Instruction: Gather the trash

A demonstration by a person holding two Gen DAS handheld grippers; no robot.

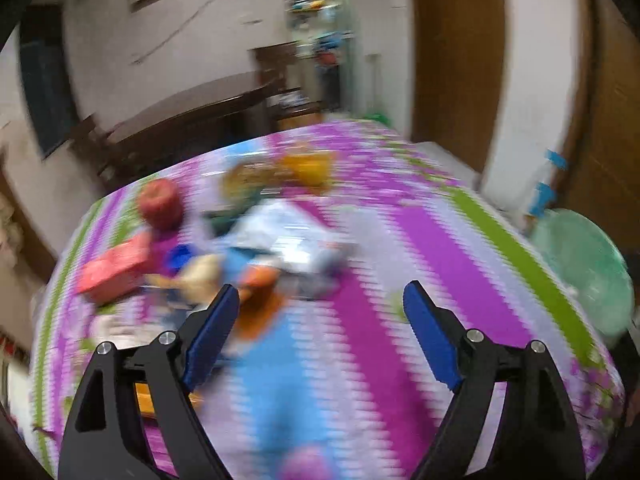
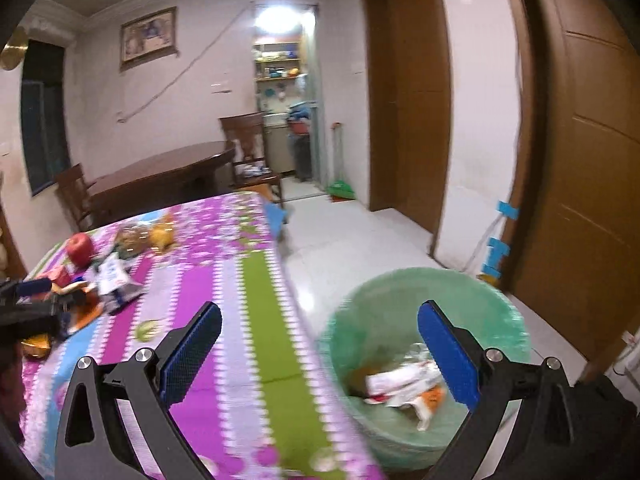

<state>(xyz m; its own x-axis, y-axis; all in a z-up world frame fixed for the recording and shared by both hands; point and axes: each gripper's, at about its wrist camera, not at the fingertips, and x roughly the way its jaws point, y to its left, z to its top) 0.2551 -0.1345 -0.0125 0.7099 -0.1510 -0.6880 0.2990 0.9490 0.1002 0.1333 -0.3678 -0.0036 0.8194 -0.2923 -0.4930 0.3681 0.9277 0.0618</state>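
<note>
Your left gripper [image 1: 320, 312] fills the bottom of its view, black arms with blue pads, jaws wide, nothing between them, over the purple, green and blue striped tablecloth [image 1: 400, 240]. Right gripper [image 2: 320, 344] is likewise wide and empty, straddling the cloth edge and the green bag-lined round bin [image 2: 400, 292] at lower right. Bin holds crumpled white and orange wrappers [image 2: 404, 384], so dumping has likely started. Remaining trash: blurred pile of wrappers and packets [image 1: 280, 248] mid-left, beside a red apple [image 1: 158, 200] and red box [image 1: 112, 268]. Left looks aimed at it.
</note>
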